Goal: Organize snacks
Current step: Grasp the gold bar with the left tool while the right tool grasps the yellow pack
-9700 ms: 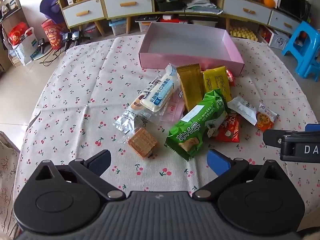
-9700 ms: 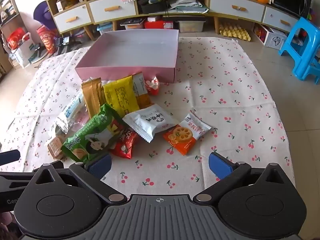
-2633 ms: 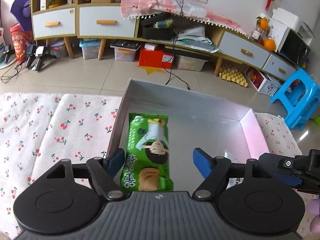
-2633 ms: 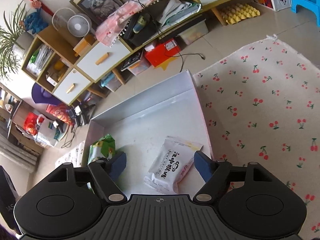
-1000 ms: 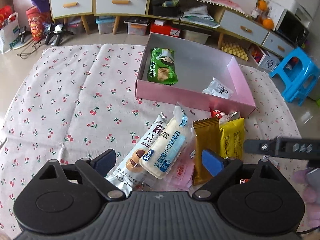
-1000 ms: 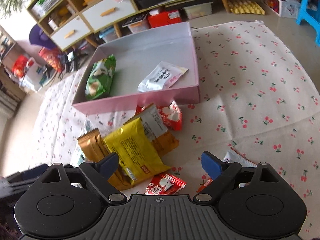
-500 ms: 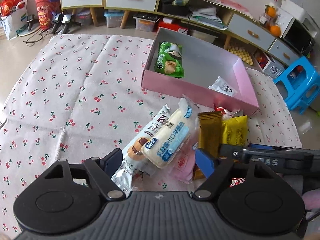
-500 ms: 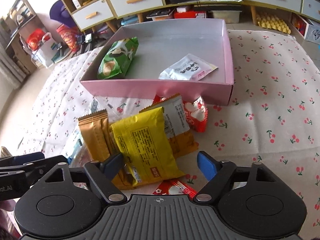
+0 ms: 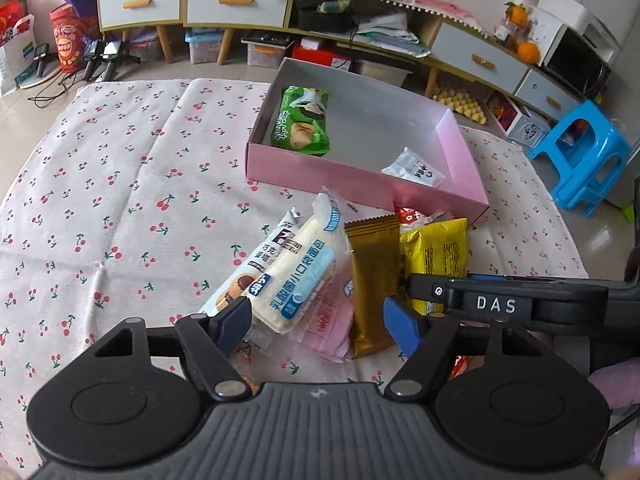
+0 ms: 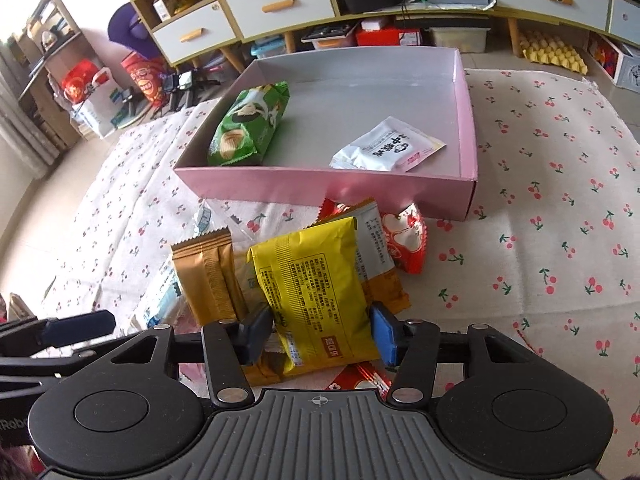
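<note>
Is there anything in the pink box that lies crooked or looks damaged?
Nothing looks damaged. In the pink box the green packet lies along the left wall, while the white packet sits askew near the front right corner. The other snacks, among them the yellow packet, remain piled outside.

The box (image 10: 320, 184) was pink outside and grey inside. In it lay a green packet (image 10: 248, 124) and a white packet (image 10: 386, 146) with black print. The cloth (image 9: 120, 184) was white with red cherries. Near it lay a yellow packet (image 10: 316, 284), a gold bar (image 10: 208, 276) and a red-and-white packet (image 10: 406, 240). The fingers (image 10: 386, 340) were blue.
</note>
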### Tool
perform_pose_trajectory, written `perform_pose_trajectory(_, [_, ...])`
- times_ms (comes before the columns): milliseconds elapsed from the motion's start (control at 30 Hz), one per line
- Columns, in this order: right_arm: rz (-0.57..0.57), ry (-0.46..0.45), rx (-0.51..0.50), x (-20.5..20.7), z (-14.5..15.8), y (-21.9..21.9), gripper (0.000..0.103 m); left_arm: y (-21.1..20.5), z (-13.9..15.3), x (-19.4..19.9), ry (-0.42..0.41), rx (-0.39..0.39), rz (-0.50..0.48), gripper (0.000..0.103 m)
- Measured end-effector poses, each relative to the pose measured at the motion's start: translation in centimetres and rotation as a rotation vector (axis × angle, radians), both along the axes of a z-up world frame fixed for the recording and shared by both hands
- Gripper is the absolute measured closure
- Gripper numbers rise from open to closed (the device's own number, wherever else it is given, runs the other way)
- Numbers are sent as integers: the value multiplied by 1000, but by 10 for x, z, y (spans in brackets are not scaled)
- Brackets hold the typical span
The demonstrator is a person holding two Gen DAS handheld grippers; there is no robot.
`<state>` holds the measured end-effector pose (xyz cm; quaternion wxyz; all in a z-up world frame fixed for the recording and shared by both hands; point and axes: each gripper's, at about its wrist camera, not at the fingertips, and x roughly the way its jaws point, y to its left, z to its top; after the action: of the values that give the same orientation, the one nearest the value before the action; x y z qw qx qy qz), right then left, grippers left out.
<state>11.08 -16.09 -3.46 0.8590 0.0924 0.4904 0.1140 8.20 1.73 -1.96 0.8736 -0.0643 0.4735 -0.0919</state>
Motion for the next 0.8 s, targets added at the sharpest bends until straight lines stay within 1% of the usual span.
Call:
perform_pose_trajectory(233, [-34, -6, 23, 1, 8, -11, 51, -10, 2, -1, -11, -28, -21, 47])
perform_pose_trajectory(433, [-64, -1, 31, -1, 10, -26, 51, -22, -3, 2, -22, -64, -91, 57])
perform_pose_trajectory(567, [-77, 7, 40, -2, 10, -35, 51, -29, -8, 4, -24, -79, -121, 58])
perform_pose_trajectory(800, [-93, 16, 43, -4, 11, -46, 51, -43, -18, 9, -38, -52, -147, 56])
